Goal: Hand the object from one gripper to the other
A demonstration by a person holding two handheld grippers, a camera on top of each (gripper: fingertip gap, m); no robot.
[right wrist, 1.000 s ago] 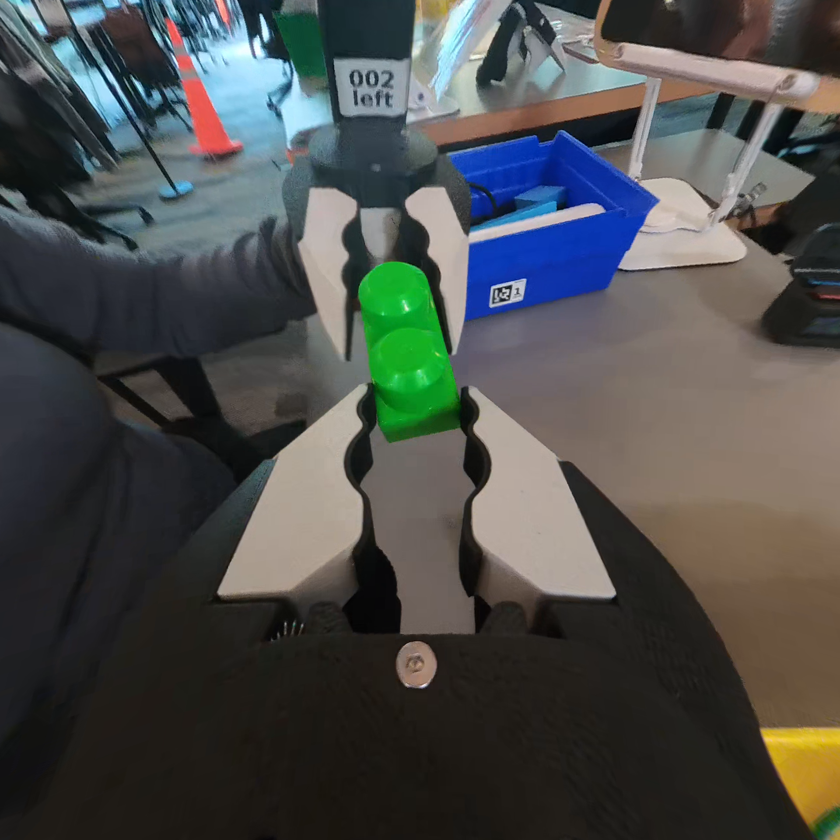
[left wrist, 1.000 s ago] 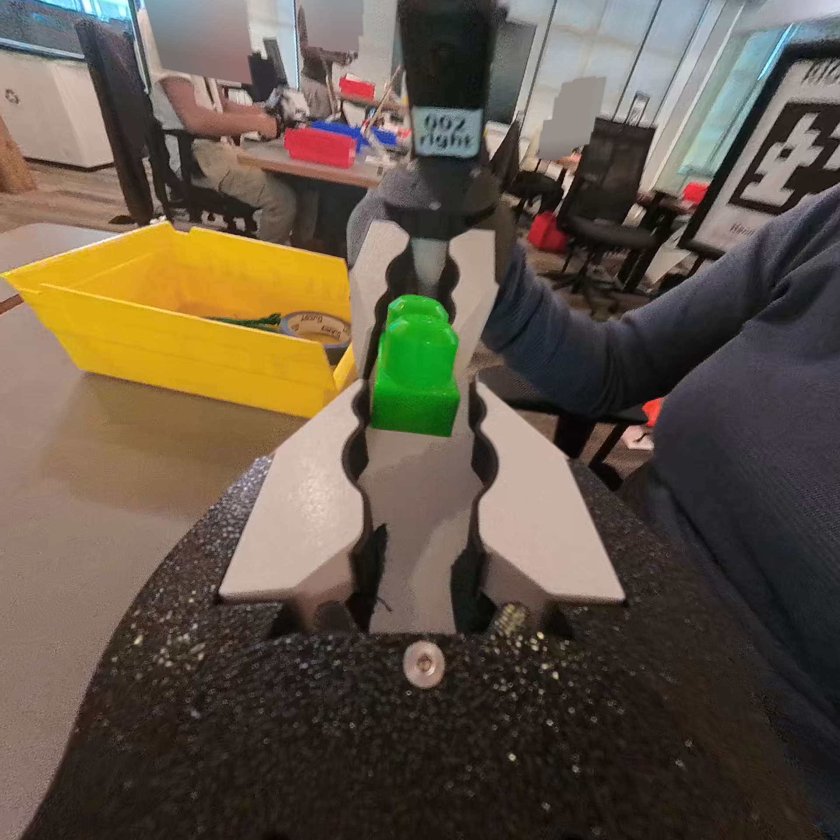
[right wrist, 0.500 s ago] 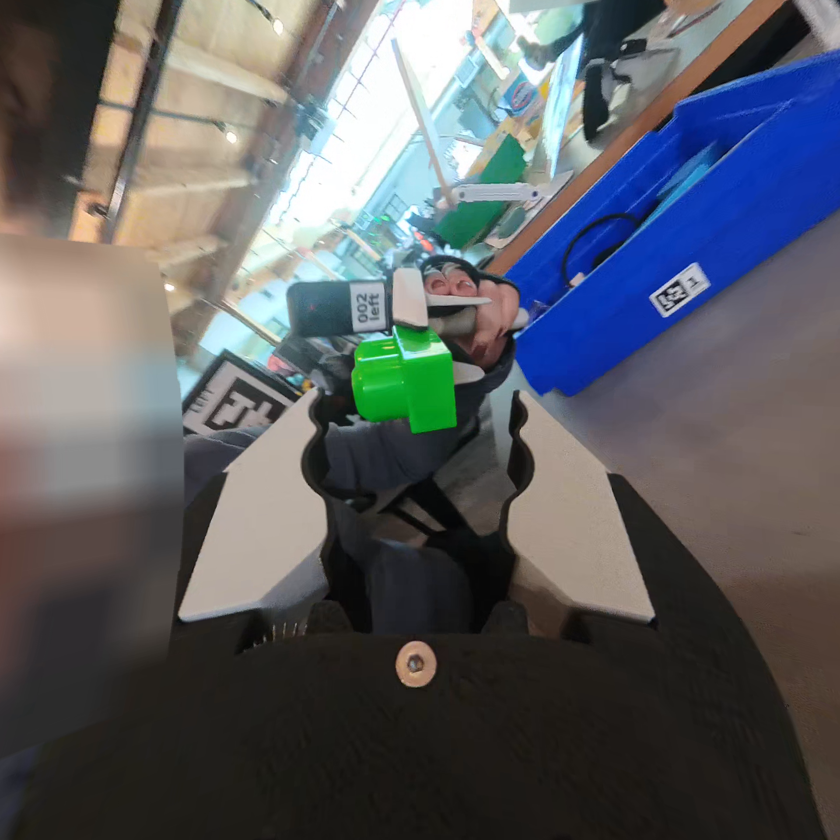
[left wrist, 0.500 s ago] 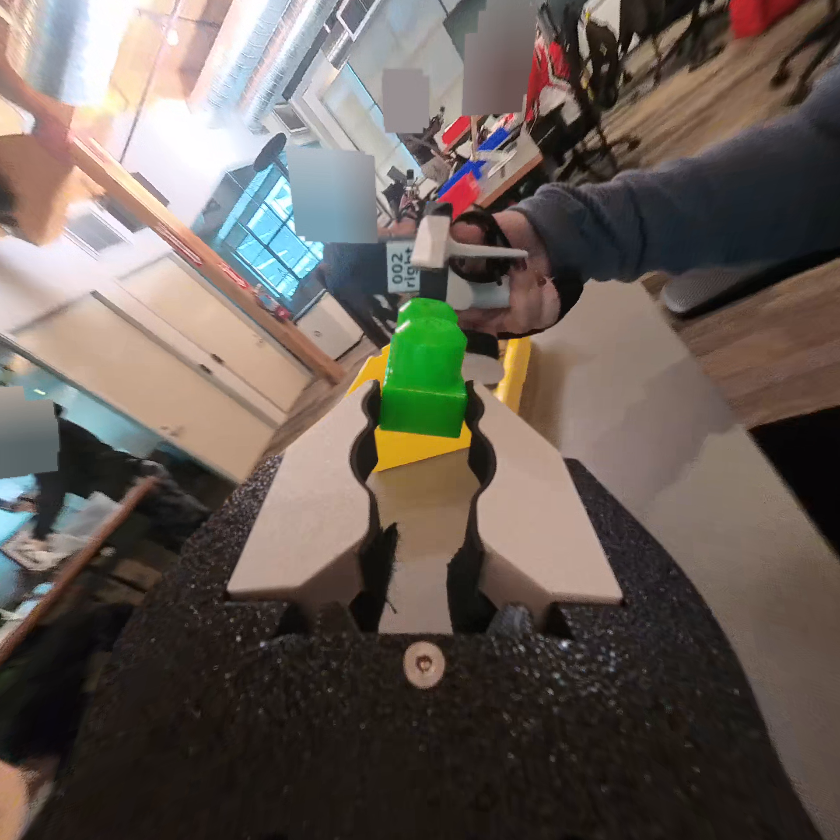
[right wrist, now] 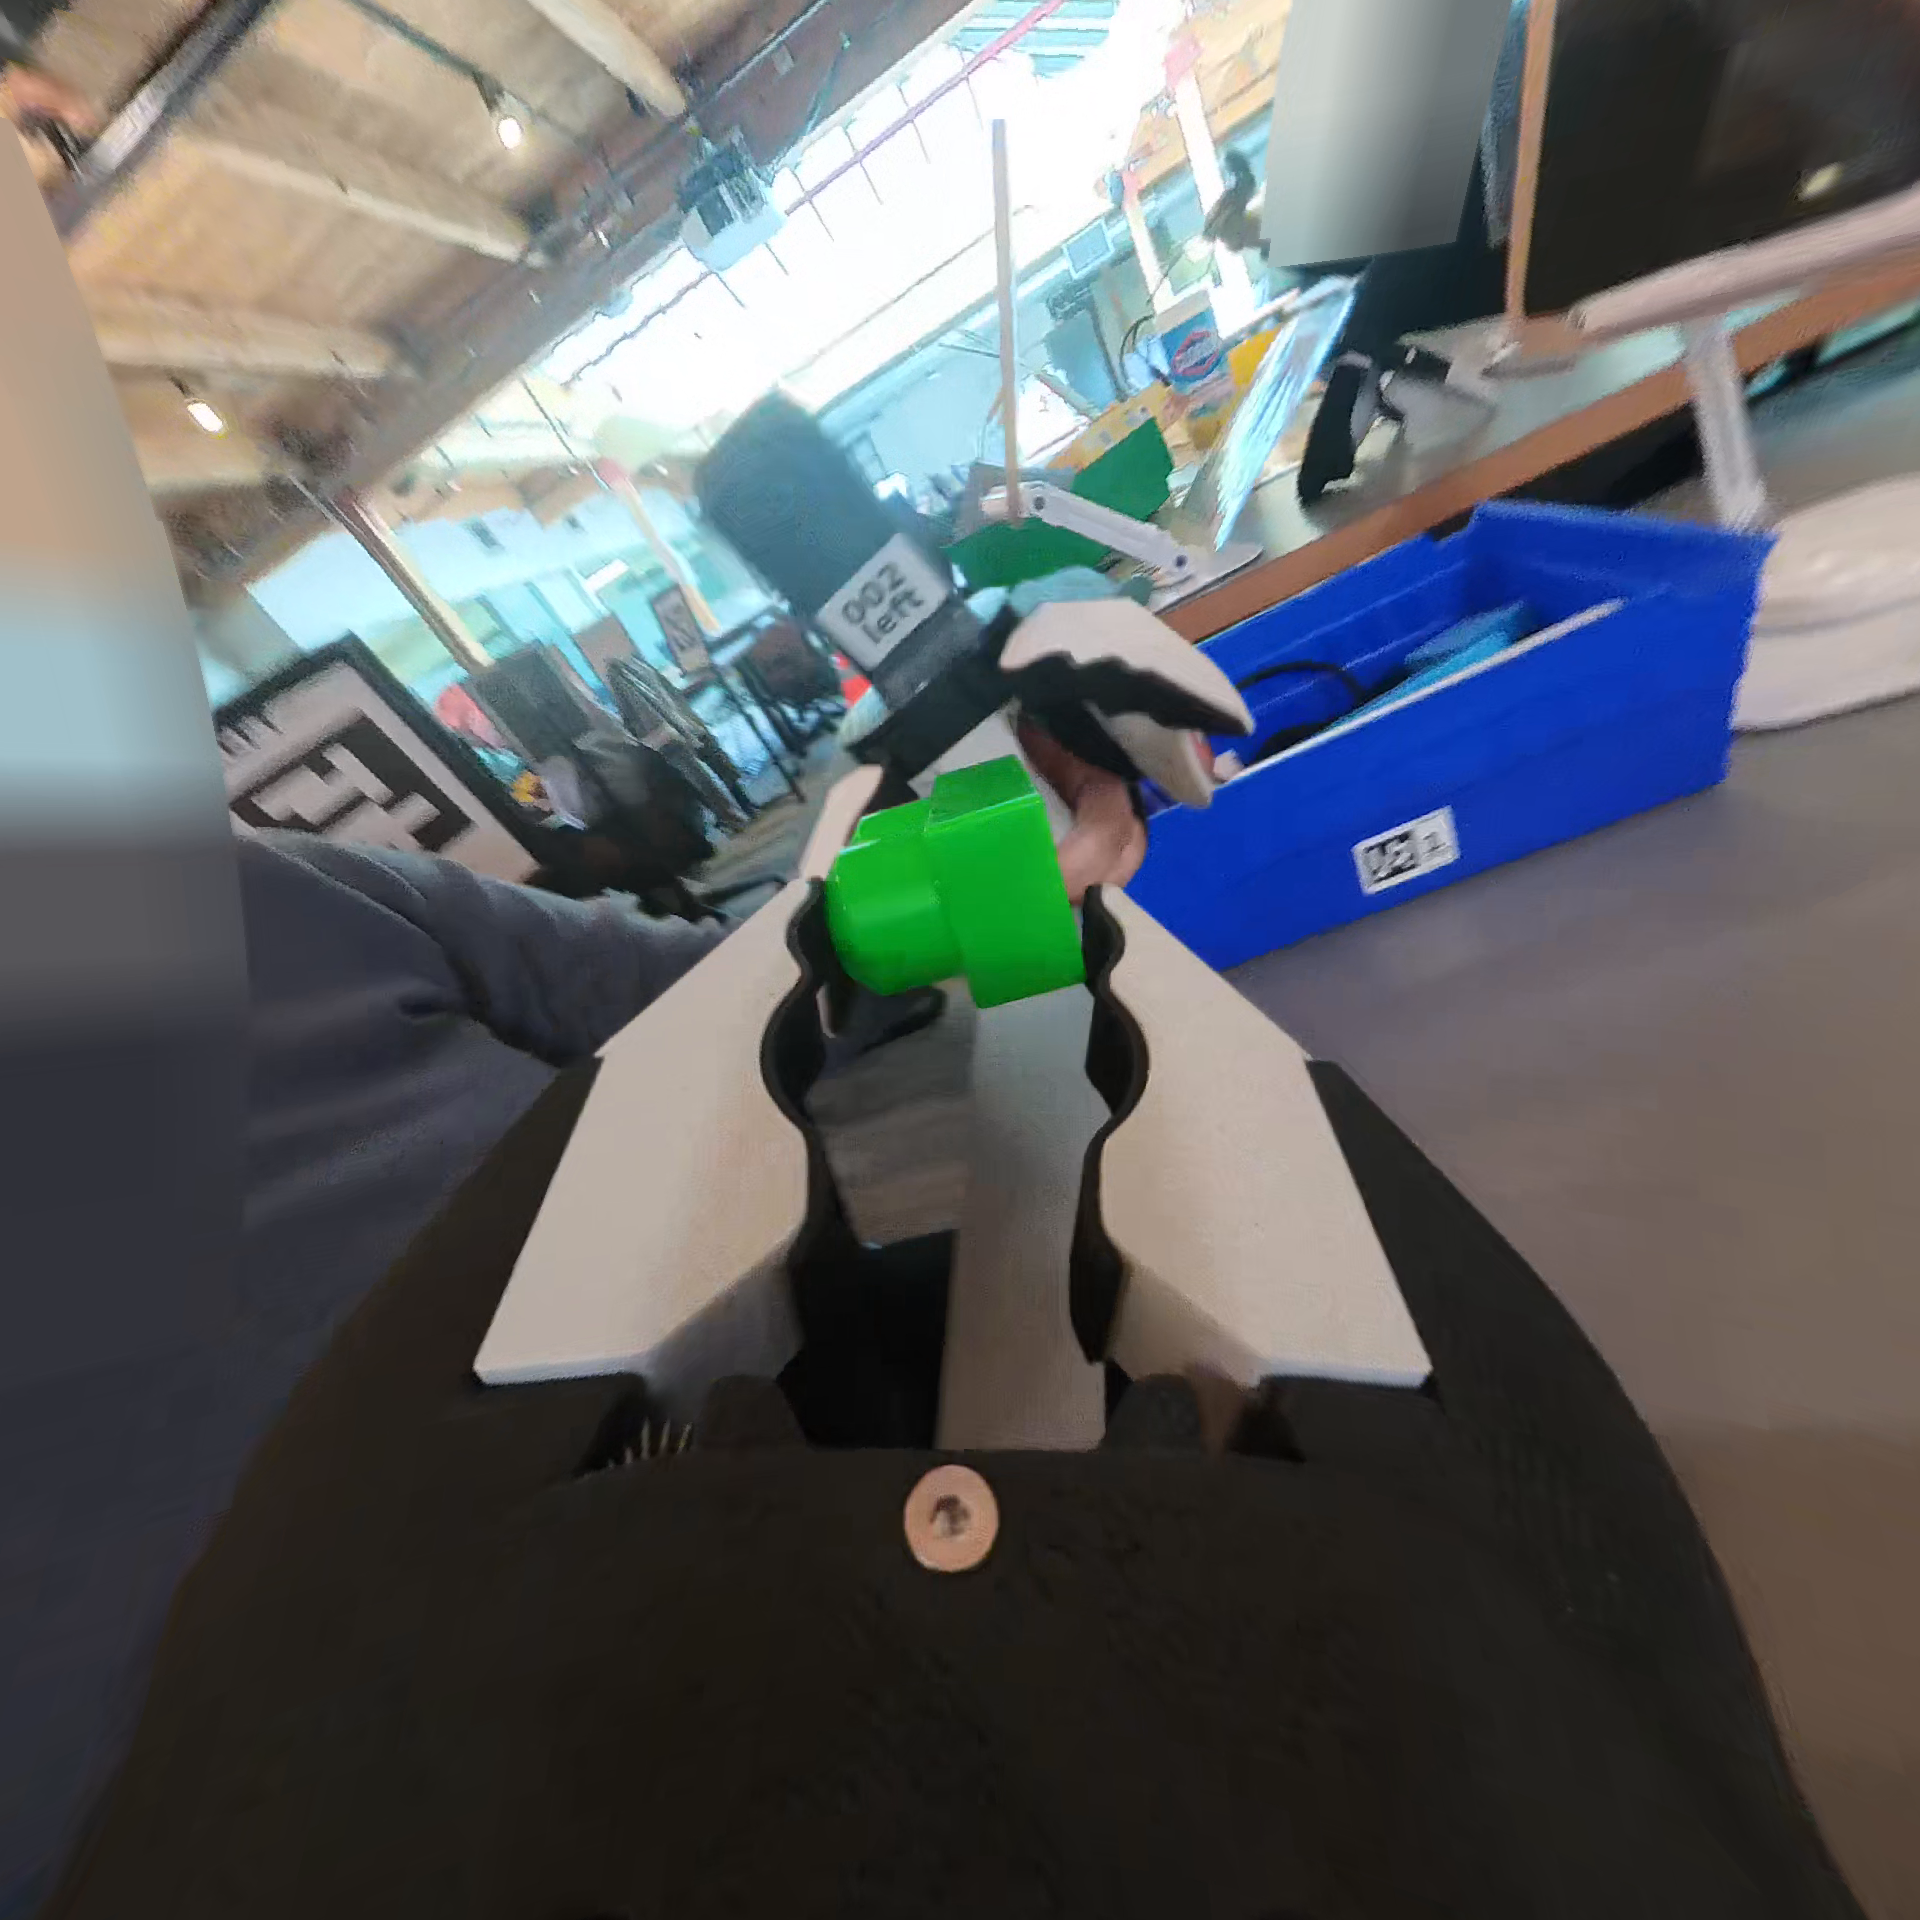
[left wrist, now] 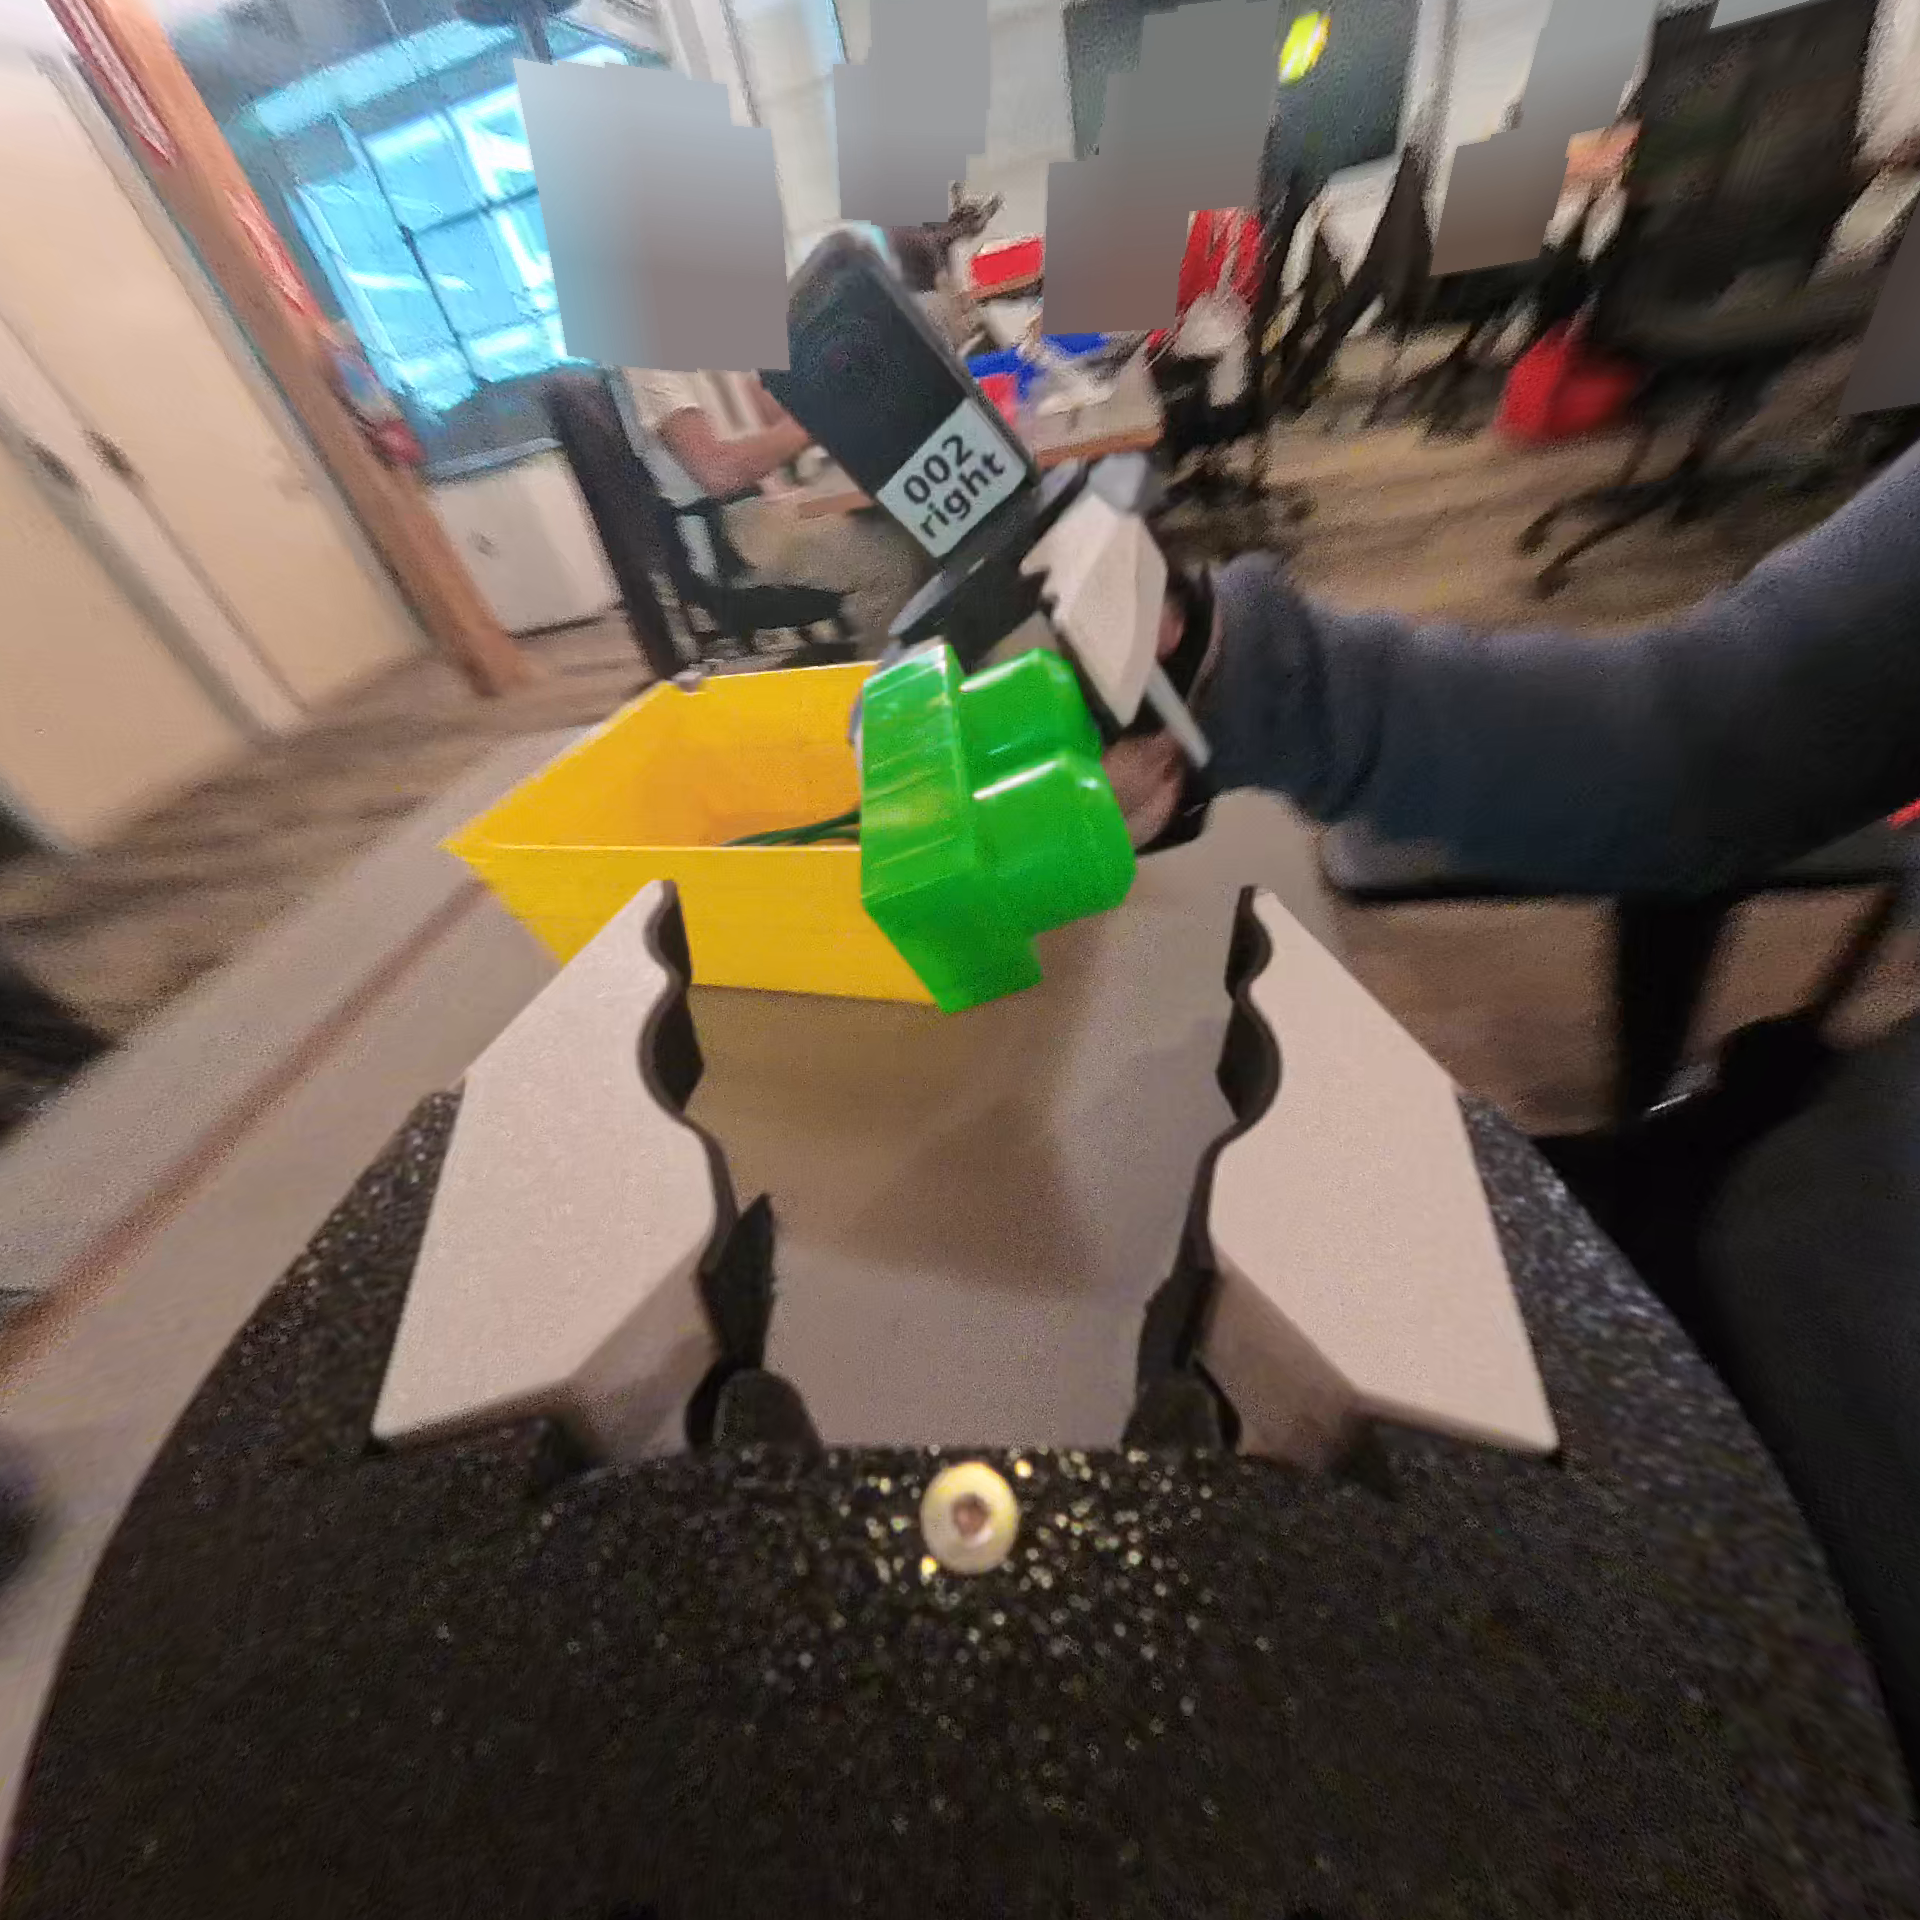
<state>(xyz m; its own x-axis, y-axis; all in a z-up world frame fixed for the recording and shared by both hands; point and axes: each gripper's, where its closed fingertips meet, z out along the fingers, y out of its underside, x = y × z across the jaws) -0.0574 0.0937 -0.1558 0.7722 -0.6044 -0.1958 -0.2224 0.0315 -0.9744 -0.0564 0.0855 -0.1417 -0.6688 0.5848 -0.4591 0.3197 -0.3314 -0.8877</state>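
Note:
A green two-stud toy brick is clamped between the fingertips of my right gripper, studs pointing left, held in the air above the grey table. My left gripper is wide open and empty, and the brick hangs just beyond its fingertips without touching them. In the left wrist view one white finger of the right gripper shows behind the brick. In the right wrist view the open left gripper's upper finger shows just past the brick.
A yellow bin stands on the table behind the brick. A blue bin and a white lamp base stand to the right. A person's blue sleeve reaches in from the right. Left and right tips are no more than a few centimetres apart.
A second ago both grippers gripped the brick. Half a second ago the left held it alone with the right open. Now the right is shut on it and the left has opened.

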